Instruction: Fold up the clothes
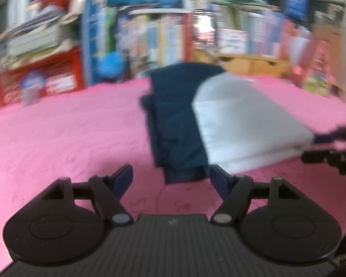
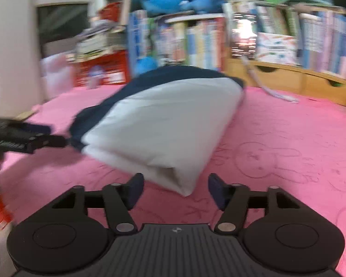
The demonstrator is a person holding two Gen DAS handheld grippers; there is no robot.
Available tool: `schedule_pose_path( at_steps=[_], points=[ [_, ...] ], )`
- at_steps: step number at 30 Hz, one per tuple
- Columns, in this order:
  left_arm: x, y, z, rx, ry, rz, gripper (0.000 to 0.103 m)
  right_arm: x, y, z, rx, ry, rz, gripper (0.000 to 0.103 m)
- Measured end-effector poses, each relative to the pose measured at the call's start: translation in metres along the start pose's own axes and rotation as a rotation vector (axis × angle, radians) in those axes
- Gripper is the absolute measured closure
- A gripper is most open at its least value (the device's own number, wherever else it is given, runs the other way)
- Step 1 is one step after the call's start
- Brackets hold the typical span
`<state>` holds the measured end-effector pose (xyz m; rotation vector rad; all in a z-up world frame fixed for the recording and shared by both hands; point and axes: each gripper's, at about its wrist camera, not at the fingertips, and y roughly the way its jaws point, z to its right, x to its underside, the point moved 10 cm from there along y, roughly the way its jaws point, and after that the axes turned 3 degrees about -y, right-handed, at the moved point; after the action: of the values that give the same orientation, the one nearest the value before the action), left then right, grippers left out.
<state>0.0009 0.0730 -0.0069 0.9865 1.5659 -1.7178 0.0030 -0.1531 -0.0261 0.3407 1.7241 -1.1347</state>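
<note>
A folded garment [image 2: 159, 124], pale grey smooth cloth over a navy layer, lies in a soft oblong on the pink bedspread [image 2: 288, 143], whose quilting shows faint stitched rabbits. Both grippers, left [image 1: 170, 180] and right [image 2: 176, 190], hover at its near edge, black jaws spread wide, holding nothing. Blurred bookshelves [image 2: 277, 39] stand behind.
</note>
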Motion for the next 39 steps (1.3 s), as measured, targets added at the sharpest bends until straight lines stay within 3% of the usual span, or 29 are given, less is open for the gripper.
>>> schedule_pose_path(
  at_steps=[5, 8, 11, 17, 25, 39],
  points=[
    [-0.011, 0.023, 0.002, 0.046, 0.046, -0.017, 0.028, -0.013, 0.003, 0.009, 0.005, -0.122, -0.018, 0.021],
    [-0.016, 0.037, -0.001, 0.040, 0.007, -0.023, 0.028, -0.020, 0.011, 0.015, 0.015, -0.147, -0.030, 0.011],
    [-0.017, 0.043, 0.002, 0.057, -0.020, -0.015, 0.028, -0.018, 0.018, 0.017, 0.003, -0.153, -0.033, 0.008],
    [-0.013, 0.053, 0.005, 0.082, -0.015, -0.018, 0.027, -0.011, 0.034, 0.012, -0.021, -0.162, -0.076, 0.006],
    [-0.009, 0.056, -0.001, 0.154, -0.081, -0.053, 0.024, -0.005, 0.044, 0.004, -0.045, -0.186, -0.134, 0.000],
    [0.006, 0.049, 0.018, 0.256, 0.085, -0.104, 0.011, -0.003, 0.046, 0.008, -0.067, -0.152, -0.149, 0.000]
  ],
)
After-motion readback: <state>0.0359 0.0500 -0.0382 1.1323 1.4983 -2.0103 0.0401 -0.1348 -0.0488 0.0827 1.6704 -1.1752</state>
